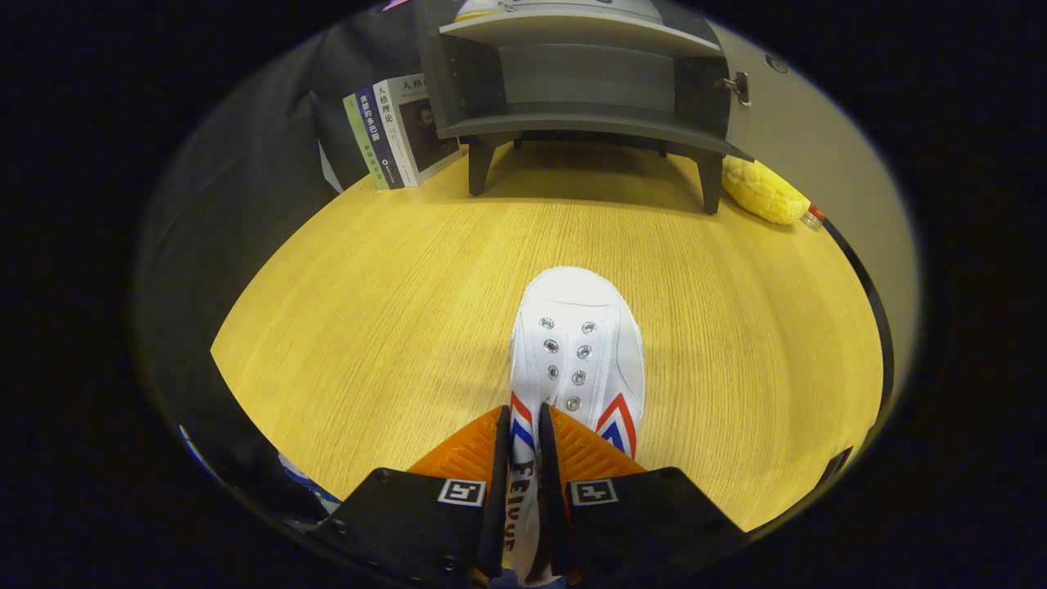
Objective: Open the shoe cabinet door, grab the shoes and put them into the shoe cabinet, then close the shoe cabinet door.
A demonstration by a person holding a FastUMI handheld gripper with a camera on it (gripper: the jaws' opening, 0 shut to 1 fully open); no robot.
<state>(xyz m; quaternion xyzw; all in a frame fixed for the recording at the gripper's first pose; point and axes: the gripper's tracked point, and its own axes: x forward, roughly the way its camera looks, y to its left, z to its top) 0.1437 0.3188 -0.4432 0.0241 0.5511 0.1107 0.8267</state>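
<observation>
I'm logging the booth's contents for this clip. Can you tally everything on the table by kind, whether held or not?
Shoes: 1, the white shoe, side wall clamped by the gripper
Cabinets: 1, the shoe cabinet, door open
Books: 3, the books standing beside the cabinet
Yellow soft items: 1, the yellow item by the cabinet's other leg
Total: 6

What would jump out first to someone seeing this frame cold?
The white sneaker on the wooden table, its side wall pinched between the fingers of the gripper, toe pointing ahead. Beyond it stands the grey shoe cabinet, door already open, with books beside one leg and a yellow plush toy by the other.
</observation>
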